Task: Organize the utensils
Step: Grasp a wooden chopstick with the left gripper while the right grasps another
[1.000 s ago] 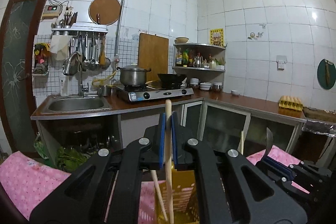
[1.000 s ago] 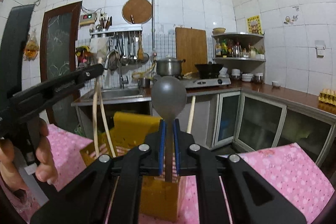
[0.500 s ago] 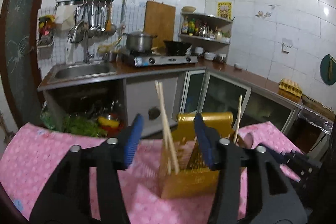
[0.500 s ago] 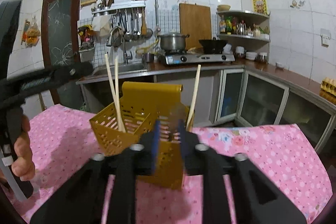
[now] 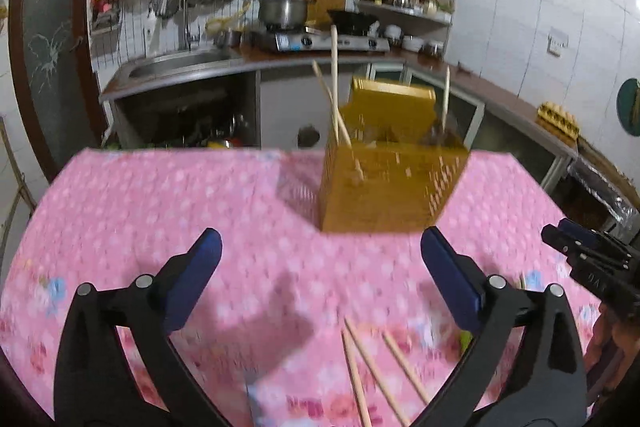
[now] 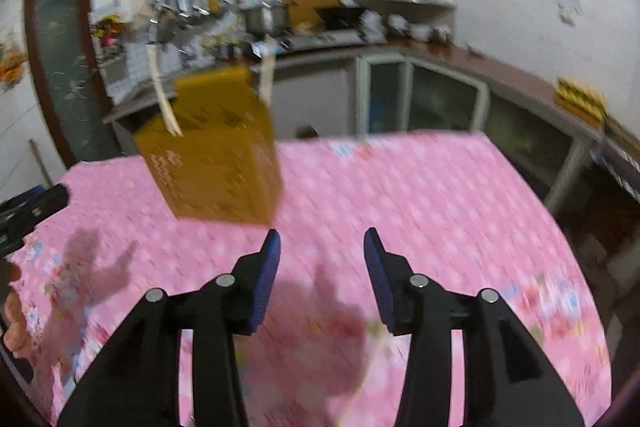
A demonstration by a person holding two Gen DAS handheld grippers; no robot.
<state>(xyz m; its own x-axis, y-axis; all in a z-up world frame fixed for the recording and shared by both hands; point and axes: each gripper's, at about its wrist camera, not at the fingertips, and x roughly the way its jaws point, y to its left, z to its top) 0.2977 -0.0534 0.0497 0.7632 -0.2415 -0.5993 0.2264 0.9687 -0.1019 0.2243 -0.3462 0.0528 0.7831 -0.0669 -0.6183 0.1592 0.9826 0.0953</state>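
The left gripper (image 5: pixel 320 259) hangs over the pink tablecloth (image 5: pixel 160 211) with its jaws opening wide and nothing between them. Ahead of it and slightly right stands the yellow utensil basket (image 5: pixel 384 187), with chopsticks (image 5: pixel 334 87) upright inside. Three loose chopsticks (image 5: pixel 372 371) lie on the cloth just below its fingertips. The right gripper (image 6: pixel 322 251) is also opening, empty, with the basket ahead to its left.

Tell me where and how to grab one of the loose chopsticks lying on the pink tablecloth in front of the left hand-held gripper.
Take a loose chopstick near the middle of its thin shaft, coming from above with the fingers across its length, probably the outermost one. They lie flat and close together on the pink tablecloth, running away from the camera, so an end-on approach offers little to pinch. The left hand-held gripper is opening, nothing between its jaws.
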